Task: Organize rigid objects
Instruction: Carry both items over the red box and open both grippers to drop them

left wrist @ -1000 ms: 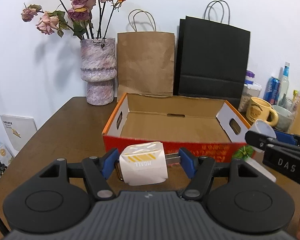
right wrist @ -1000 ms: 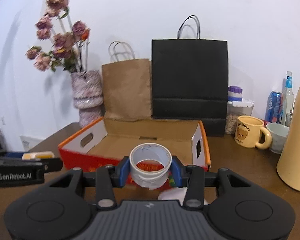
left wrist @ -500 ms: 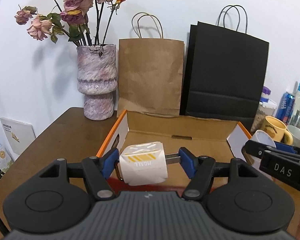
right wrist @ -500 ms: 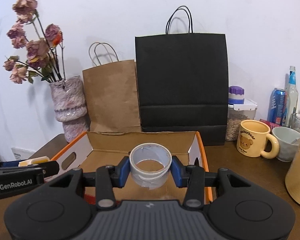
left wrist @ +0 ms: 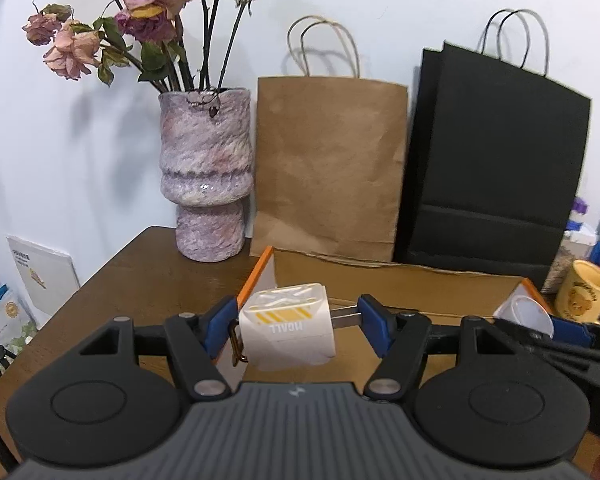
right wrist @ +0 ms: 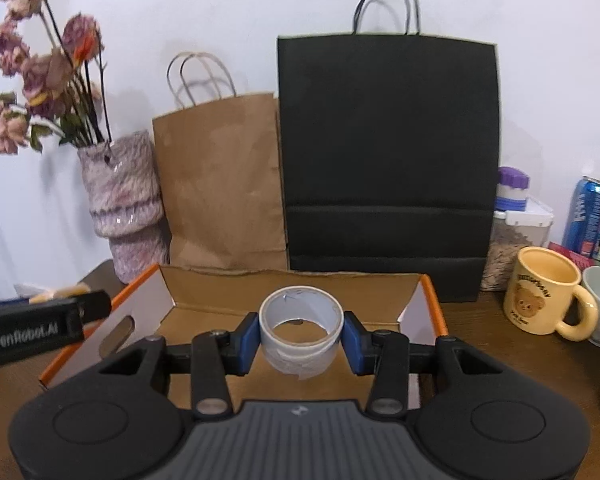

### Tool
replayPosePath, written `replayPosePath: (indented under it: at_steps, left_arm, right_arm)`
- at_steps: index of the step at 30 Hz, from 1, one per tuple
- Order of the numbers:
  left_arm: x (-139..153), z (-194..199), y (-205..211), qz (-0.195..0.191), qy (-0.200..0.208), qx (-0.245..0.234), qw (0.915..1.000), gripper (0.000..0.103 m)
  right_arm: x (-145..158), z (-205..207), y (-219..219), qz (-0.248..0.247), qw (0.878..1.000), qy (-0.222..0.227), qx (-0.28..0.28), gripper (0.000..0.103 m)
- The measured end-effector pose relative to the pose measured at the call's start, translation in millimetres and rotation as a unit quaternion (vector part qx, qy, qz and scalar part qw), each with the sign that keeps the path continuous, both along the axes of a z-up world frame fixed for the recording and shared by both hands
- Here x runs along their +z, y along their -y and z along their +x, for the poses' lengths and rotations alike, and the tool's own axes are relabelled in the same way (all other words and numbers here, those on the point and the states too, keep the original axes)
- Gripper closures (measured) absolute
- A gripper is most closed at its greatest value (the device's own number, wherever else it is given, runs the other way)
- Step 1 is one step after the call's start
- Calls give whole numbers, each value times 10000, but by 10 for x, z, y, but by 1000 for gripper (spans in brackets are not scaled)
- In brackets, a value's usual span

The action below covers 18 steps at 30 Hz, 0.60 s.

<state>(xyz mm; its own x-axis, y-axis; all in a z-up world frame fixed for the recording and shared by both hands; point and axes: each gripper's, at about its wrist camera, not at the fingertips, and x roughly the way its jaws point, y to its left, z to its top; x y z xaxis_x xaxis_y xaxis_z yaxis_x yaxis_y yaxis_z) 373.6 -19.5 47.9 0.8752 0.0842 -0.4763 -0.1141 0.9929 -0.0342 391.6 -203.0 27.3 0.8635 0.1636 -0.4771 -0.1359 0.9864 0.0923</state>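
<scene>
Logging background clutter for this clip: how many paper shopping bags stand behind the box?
2: a brown paper bag beside the vase, and a black paper bag to its right. Nothing shows what may be hidden behind them.

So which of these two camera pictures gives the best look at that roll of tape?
The right wrist view. There the roll of tape sits centred, clamped in the right gripper, with its open ring and loose end visible. In the left wrist view only part of the roll shows near the right edge, beside the held white plug.
</scene>
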Motion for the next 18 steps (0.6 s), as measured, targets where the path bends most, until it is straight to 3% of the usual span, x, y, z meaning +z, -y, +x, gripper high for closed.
replayPosePath:
  at_steps: [13, 14, 15, 17, 18]
  left_arm:
    - [-271, 212, -26, 223, -418, 28, 9989, 34]
    - [-266, 199, -25, 246, -370, 32, 9990, 31]
    - [-249, 177, -22, 265, -286, 35, 9992, 21]
    - [-206, 135, -18, 282, -136, 26, 9995, 4]
    - [-185, 114, -15, 287, -68, 31, 9996, 0]
  right_arm:
    - [-303, 115, -76, -459, 9980, -410, 108, 59]
    - [-304, 108, -76, -495, 9977, -437, 138, 52]
    - [-300, 108, -72, -507, 9976, -452, 147, 46]
    - [-288, 102, -68, -513, 9977, -417, 114, 16]
    - [-283, 100, -65, -504, 9979, -392, 101, 10]
